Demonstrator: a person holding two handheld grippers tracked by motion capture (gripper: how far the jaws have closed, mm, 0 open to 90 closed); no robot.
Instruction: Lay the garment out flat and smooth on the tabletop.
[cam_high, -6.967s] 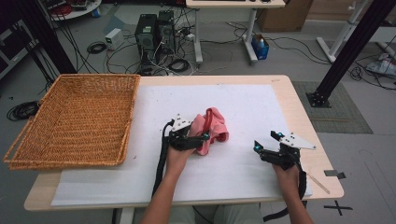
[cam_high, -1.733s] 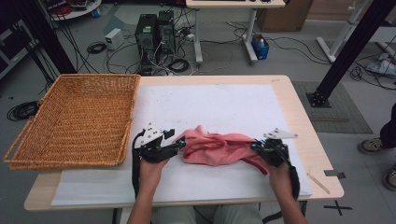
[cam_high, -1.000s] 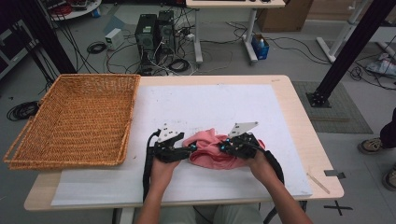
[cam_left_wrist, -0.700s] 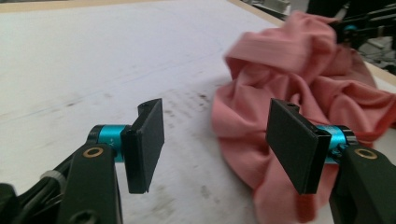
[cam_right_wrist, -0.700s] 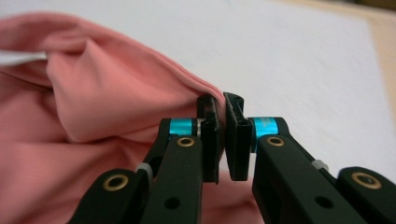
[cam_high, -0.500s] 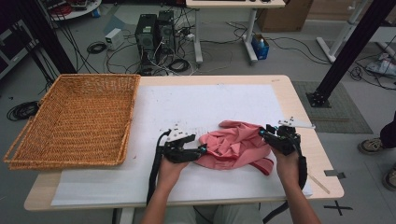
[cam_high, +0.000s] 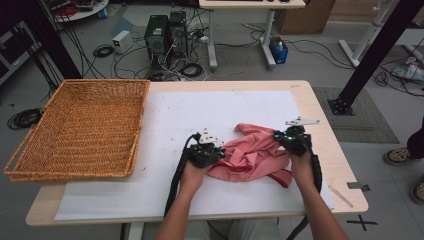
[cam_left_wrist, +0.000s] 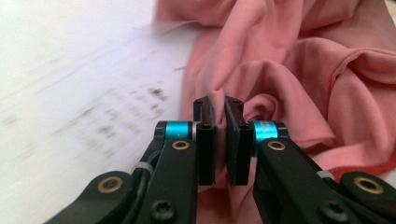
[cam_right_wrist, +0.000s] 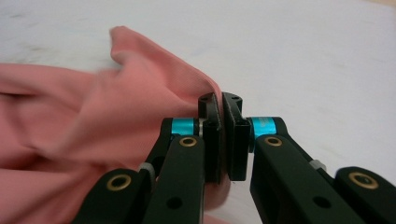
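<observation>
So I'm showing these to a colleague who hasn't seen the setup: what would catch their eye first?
Most likely the crumpled pink cloth on the white sheet near the table's front edge, with the left tool pinching its left side and the right tool pinching its right, both shut on a fold. Next, the big wicker basket at the table's left end.
</observation>
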